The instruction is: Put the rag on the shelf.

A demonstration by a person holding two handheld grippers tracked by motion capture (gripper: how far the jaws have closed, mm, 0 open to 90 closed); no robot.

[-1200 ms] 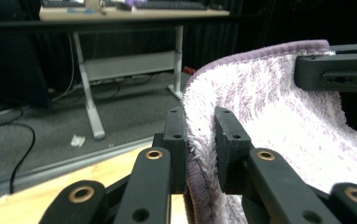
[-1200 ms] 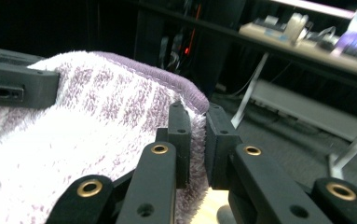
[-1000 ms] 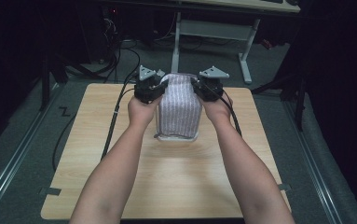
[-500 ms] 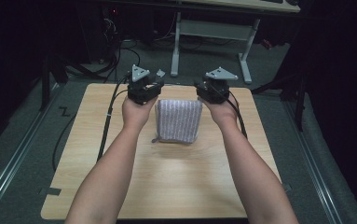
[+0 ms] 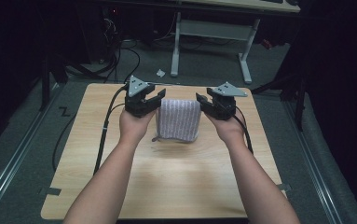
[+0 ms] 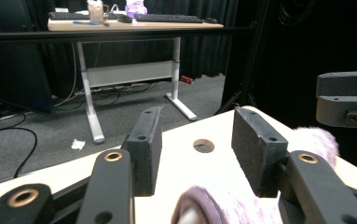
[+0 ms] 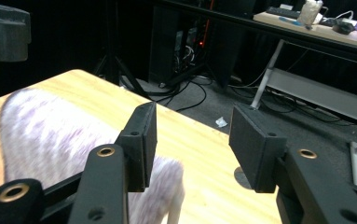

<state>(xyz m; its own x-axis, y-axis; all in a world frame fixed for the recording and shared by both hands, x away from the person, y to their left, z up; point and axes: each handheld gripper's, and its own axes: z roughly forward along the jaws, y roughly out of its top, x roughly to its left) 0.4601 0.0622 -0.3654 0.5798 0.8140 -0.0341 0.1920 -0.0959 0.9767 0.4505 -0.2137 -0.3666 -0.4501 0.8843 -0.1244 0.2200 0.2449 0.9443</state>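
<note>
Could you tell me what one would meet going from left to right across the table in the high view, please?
Black cable → left hand-held gripper → folded striped cloth → right hand-held gripper, all over the wooden table.

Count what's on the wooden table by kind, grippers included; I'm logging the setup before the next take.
Folded striped cloth: 1
Handheld grippers: 2, the left gripper and the right gripper, one at each side of the cloth, fingers open
Total: 3
</note>
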